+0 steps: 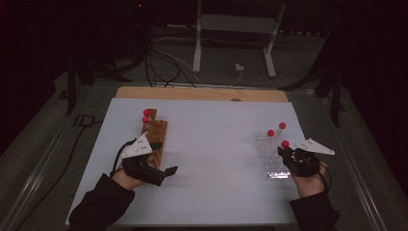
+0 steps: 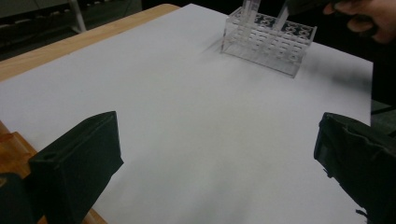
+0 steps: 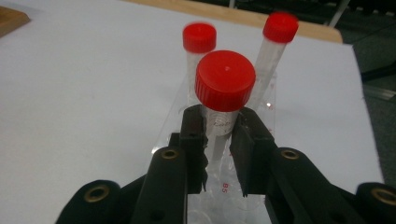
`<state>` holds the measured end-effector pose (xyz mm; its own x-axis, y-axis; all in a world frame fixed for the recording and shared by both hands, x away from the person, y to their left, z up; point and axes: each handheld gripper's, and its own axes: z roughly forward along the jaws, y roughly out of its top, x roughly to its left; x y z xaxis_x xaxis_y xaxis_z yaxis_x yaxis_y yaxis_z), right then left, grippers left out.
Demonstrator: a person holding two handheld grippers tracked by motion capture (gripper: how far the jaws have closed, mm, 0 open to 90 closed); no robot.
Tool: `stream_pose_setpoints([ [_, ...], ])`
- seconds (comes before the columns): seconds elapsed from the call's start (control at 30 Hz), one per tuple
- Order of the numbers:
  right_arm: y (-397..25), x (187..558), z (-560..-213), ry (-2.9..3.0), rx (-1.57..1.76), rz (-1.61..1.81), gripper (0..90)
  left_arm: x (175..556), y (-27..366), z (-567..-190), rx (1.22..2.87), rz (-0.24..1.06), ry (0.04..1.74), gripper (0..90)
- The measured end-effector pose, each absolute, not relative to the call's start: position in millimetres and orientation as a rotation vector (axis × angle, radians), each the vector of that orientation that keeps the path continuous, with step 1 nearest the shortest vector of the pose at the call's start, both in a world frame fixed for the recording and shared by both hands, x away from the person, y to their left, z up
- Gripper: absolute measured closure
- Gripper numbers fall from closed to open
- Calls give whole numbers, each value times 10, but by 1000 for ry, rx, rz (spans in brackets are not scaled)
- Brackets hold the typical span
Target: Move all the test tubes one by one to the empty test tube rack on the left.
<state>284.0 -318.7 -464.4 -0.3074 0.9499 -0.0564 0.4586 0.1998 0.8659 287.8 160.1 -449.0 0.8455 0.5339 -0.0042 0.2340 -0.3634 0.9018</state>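
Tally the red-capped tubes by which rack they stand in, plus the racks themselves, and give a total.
Red-capped tubes at the clear rack: 3, one gripped by the right tool
Red-capped tubes at the wooden rack: 2
Racks: 2
Total: 7

We count five red-capped clear plastic tubes: three (image 1: 271, 133) (image 1: 282, 125) (image 1: 285, 143) at the one clear acrylic rack (image 1: 269, 159), two (image 1: 146, 112) (image 1: 145, 119) at the one brown wooden rack (image 1: 156, 137).

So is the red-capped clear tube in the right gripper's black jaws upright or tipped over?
Upright. The red-capped clear tube stands cap-up between the closed jaws of the right gripper, over the clear plastic rack.
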Motion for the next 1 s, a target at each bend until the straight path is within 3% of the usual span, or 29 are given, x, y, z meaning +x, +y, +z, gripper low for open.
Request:
stream_pose_setpoints([
  [0.6, -3044, 2495, -4131, 1801, 1143, 1132, 747, 2846, 1576, -4384, 1943, 339, 539, 16],
  [1.0, -2548, 2516, -4204, 1979, 1018, 1194, 746, 2817, 1458, -4309, 1946, 319, 493, 15],
])
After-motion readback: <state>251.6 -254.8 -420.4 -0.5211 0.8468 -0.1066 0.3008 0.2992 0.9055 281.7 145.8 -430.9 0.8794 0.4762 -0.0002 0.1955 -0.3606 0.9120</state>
